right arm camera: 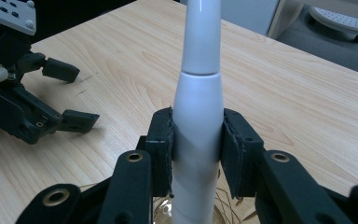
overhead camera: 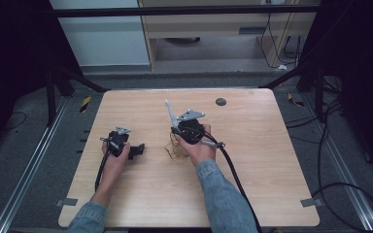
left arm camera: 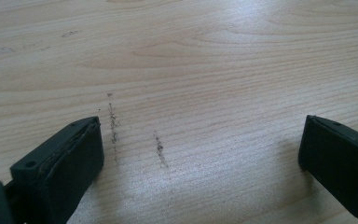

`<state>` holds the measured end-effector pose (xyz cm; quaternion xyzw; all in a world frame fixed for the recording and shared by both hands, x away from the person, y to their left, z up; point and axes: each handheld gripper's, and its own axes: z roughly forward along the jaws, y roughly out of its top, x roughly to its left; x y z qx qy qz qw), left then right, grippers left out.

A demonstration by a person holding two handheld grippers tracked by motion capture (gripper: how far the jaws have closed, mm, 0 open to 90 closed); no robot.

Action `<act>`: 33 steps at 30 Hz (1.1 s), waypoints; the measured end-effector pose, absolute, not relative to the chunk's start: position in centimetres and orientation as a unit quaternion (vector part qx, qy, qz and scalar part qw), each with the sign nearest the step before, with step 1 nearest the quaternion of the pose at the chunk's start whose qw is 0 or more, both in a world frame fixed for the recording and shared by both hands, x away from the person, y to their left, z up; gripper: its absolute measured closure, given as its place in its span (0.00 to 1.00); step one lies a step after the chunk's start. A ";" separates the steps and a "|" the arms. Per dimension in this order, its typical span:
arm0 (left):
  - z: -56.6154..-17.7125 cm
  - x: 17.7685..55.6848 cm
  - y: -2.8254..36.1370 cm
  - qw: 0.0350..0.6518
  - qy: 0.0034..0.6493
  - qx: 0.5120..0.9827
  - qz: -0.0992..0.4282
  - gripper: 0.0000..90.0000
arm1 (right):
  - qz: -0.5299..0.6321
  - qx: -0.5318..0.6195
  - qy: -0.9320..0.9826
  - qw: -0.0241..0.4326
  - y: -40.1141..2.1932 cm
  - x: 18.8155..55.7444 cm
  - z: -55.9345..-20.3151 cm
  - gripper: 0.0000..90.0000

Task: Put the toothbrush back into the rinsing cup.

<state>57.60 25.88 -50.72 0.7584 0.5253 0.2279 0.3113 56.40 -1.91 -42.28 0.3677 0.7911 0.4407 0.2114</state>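
I count one white handle (right arm camera: 199, 116), clamped in my right tool (overhead camera: 179, 127) at counter (overhead camera: 252, 160) centre, long axis pointing toward 11 o'clock. My left tool (overhead camera: 137, 151) stands wide open, empty.

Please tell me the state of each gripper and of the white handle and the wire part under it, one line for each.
Right gripper: shut on the white handle, pads pressed to both its sides.
White handle: held, pointing up and away from the hand, tilted.
Wire part: at the handle's lower end, low over the table; contact cannot be told.
Left gripper: open, nothing between its jaws, low over bare wood.
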 end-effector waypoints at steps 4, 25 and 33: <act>-50.7 57.6 25.9 0.311 0.525 0.759 0.228 0.00 | 0.440 0.367 0.792 0.211 -1.9 56.5 -42.3 0.74; -50.7 57.6 25.9 0.311 0.525 0.758 0.228 0.00 | 0.440 0.368 0.793 0.205 -1.7 56.6 -42.2 0.71; -50.7 57.6 25.9 0.311 0.525 0.758 0.228 0.00 | 0.441 0.363 0.794 0.208 -1.8 56.5 -41.9 0.69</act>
